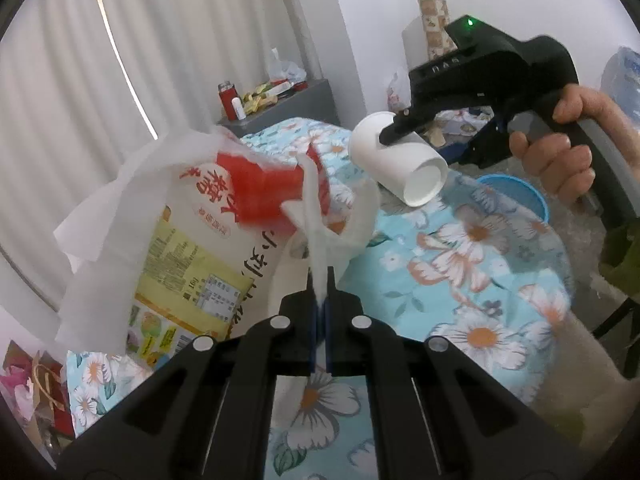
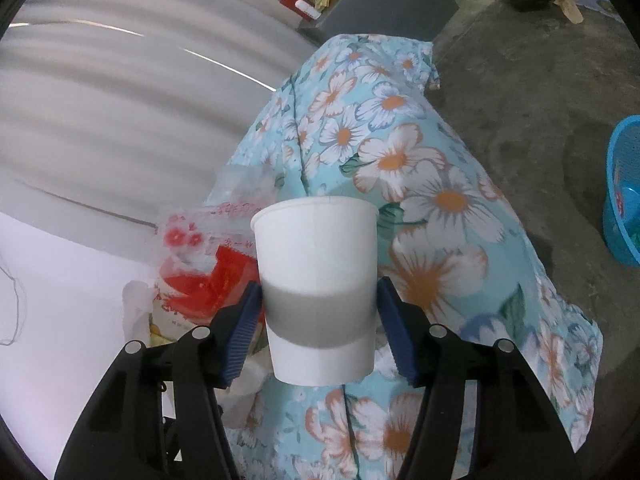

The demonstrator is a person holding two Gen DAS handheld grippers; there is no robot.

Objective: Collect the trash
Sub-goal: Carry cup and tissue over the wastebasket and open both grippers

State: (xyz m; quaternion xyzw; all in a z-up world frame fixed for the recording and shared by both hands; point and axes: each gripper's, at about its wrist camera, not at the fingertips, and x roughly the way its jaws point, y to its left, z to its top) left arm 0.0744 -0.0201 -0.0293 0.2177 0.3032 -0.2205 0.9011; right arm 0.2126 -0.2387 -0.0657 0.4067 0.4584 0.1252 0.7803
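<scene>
My left gripper (image 1: 319,280) is shut on a white tissue (image 1: 316,216), held above the floral-cloth table (image 1: 460,264). The tissue's loose end spreads over a red, white and yellow snack bag (image 1: 200,248) to the left. My right gripper (image 2: 318,312) is shut on a white paper cup (image 2: 316,280), its blue pads on both sides of the cup. In the left wrist view the right gripper (image 1: 394,128) holds the cup (image 1: 396,164) tilted above the table's far side. The snack bag (image 2: 200,280) lies behind the cup in the right wrist view.
A blue plastic basket (image 2: 624,192) stands on the concrete floor to the right; it also shows beyond the table (image 1: 520,196). A grey cabinet (image 1: 288,108) with a red can and clutter stands by the white curtain. Bags and clutter lie at lower left (image 1: 32,392).
</scene>
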